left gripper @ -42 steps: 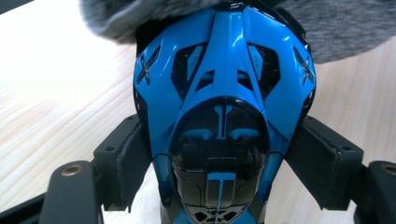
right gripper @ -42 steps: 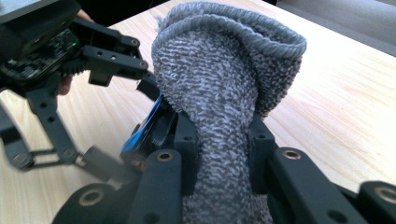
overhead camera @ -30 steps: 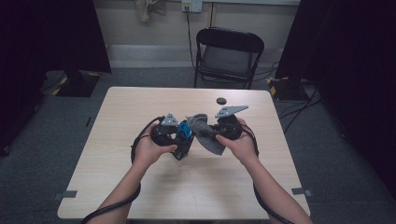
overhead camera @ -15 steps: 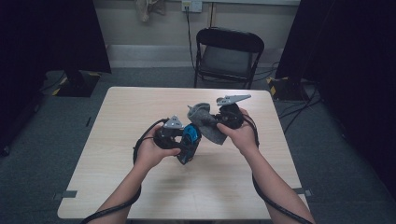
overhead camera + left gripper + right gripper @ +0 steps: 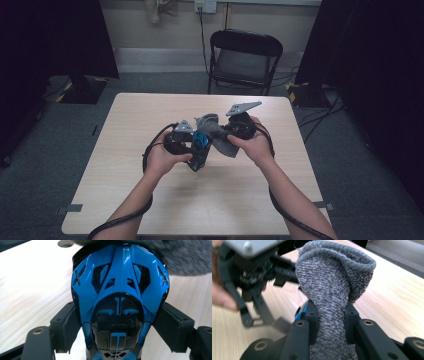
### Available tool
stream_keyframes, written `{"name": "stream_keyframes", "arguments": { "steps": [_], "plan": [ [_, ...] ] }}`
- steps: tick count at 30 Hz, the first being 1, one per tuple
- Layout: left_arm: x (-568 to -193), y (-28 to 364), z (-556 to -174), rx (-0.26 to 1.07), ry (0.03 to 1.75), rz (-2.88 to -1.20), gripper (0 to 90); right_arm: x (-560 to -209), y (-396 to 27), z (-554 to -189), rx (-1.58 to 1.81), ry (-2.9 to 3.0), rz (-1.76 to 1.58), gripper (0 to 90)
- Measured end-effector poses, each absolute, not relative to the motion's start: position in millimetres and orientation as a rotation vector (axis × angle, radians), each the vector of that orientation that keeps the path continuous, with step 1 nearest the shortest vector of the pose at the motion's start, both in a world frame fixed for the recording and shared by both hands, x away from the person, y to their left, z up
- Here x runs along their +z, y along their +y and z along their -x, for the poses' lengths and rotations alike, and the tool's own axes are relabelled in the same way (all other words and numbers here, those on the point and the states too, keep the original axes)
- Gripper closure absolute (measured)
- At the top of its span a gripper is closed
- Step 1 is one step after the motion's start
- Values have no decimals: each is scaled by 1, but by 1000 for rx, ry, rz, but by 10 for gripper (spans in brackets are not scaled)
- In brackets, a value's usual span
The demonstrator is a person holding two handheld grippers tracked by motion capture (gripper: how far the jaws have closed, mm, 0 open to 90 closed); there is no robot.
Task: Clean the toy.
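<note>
Dark curtains and a grey carpeted floor were seen around a pale wooden table (image 5: 150,200), with a black folding chair (image 5: 245,60) set just beyond its far edge. Above the middle of the table, two hand-held grippers were brought close together. The left gripper (image 5: 117,322) was closed on a glossy blue and black toy car (image 5: 117,290), its pads pressed against the car's two flanks. In the left gripper view the car's long axis was seen running straight away from the gripper, with the dark windscreen nearest the jaws and the far end tucked under the cloth; whether that far end was the nose or the tail could not be told. In the high view the car (image 5: 200,145) was tilted, its lower end angled down toward the table. The right gripper (image 5: 329,320) was clamped shut on a grey knitted sock (image 5: 332,290), which was pinched narrow between the pads and flared wider beyond them, its ribbed cuff folded over at the far end. The sock (image 5: 220,132) was draped from the right gripper against the car's far end. No brand, label or readable writing was made out on the car or the sock.
</note>
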State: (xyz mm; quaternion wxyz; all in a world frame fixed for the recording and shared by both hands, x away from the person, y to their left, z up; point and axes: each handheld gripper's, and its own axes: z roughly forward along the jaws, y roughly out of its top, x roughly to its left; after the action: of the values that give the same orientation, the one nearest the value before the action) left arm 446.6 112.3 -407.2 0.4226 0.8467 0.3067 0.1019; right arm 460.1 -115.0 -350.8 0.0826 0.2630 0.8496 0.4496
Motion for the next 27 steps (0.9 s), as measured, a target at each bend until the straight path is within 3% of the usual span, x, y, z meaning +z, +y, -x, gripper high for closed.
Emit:
{"name": "stream_keyframes", "arguments": {
  "steps": [16, 27],
  "plan": [
    [-400, 122, -447, 271, 792, -2077, 247, -364, -132, -448, 1322, 2572, -798, 727],
    [-404, 102, -438, 204, 729, -2109, 246, -331, -143, -467, 1436, 2417, -943, 727]
  ]
}}
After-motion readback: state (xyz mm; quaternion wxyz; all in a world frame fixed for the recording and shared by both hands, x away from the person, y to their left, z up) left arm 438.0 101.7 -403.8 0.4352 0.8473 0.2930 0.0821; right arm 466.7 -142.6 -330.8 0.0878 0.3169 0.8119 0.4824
